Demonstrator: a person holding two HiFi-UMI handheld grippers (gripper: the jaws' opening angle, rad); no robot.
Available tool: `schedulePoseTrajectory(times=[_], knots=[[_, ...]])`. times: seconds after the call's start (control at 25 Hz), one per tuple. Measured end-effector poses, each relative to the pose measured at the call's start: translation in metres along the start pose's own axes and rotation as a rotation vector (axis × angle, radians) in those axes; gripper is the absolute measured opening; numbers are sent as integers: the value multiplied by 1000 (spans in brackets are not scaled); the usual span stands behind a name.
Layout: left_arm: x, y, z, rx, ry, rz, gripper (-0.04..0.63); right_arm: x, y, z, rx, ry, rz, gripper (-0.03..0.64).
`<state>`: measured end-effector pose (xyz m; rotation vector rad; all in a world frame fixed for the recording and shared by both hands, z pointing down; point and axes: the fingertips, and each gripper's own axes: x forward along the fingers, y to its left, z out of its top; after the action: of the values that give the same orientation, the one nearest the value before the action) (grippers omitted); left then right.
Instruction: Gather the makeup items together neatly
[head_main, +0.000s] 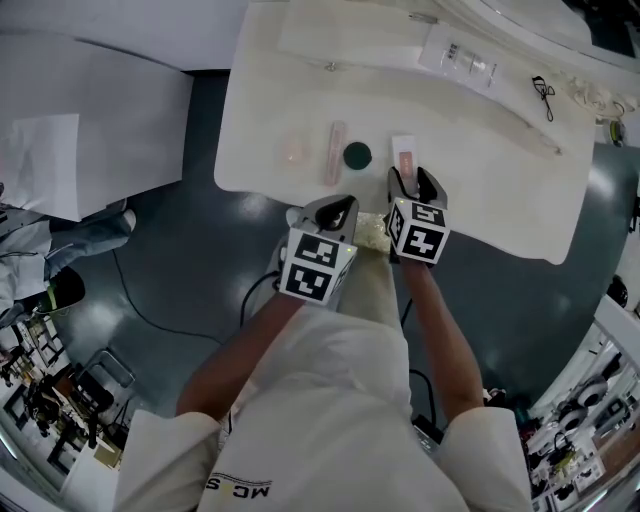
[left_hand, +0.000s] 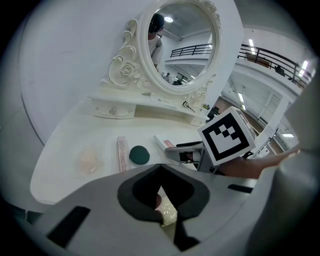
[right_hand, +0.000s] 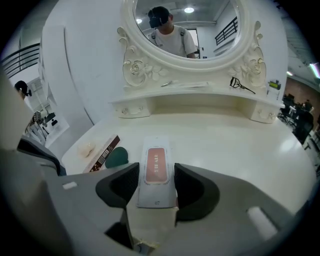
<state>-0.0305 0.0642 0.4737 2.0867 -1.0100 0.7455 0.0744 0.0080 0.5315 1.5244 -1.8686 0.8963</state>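
Head view: I see the white dressing table (head_main: 480, 190) with four makeup items in a row near its front edge; from the left, a pale puff (head_main: 293, 150), a slim box (head_main: 335, 152), a green sponge (head_main: 357, 155) and a white pack (head_main: 403, 152) with a pink panel. The right gripper (head_main: 417, 183) sits at the near end of the white pack; the left gripper (head_main: 336, 212) hangs at the table's front edge, just short of the slim box and the sponge. An eyelash curler (head_main: 543, 93) lies far back on the right, well apart from the row.

Left gripper view: my left jaws meet at their tips with nothing between them (only pale cloth shows through the gap behind the pads); the puff, slim box and sponge lie ahead on the table, and the right gripper stands to the right with the pack in front of it.

Right gripper view: the jaws stand wide, one pad against each long edge of the white pack's near end; the pack lies flat on the table, pointing toward the mirror (right_hand: 182, 27); the sponge and slim box lie just left of it.
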Motion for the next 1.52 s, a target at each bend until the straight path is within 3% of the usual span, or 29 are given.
schedulePoseTrajectory(times=[0.6, 1.52], knots=[[0, 12, -5, 13, 21, -21, 0, -1, -4, -5, 103, -27, -138, 216], [-9, 31, -10, 49, 42, -50, 0, 10, 7, -14, 143, -34, -235, 218]])
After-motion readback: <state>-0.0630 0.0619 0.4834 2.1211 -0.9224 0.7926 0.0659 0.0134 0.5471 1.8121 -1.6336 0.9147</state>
